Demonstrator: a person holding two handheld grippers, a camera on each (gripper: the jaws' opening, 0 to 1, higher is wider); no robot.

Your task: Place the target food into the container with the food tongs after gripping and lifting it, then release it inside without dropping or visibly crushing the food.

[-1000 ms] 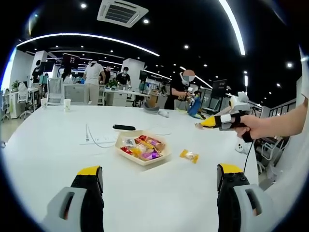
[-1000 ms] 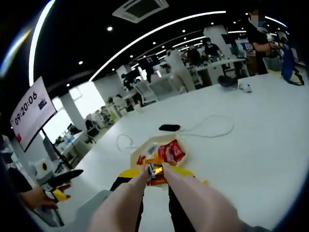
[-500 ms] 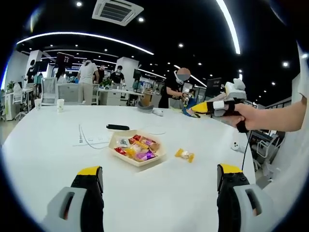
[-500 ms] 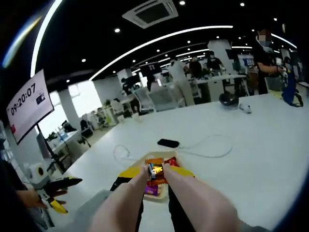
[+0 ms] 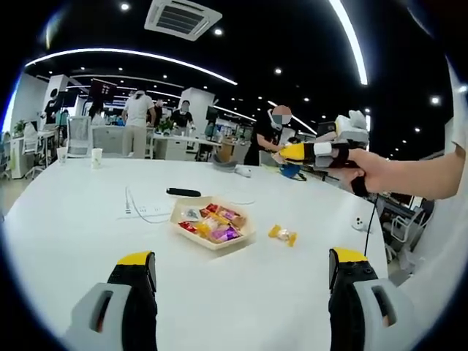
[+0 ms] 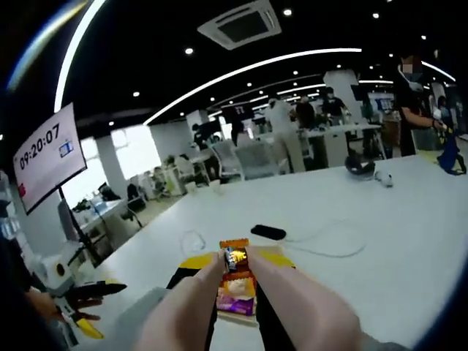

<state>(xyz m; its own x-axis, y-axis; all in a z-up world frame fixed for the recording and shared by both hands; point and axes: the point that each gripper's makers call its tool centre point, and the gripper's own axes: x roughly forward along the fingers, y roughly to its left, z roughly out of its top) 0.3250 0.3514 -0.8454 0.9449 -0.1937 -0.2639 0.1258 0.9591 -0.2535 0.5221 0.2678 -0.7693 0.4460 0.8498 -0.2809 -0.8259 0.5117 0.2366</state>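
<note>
White tabletop [image 5: 66, 219] spreads ahead of the left gripper [image 5: 241, 281], whose jaws stand spread and hold nothing. At its 12 o'clock sits the container [image 5: 213, 226], packed with wrapped sweets; a loose yellow candy [image 5: 283, 235] lies just beside it toward 3 o'clock. Further right, the right gripper [image 5: 287, 152] hangs above the table, nearer to the container. In the right gripper view the tongs [image 6: 232, 262] pinch a small wrapped candy [image 6: 232, 257], with the container directly beyond, so the drop looks close.
</note>
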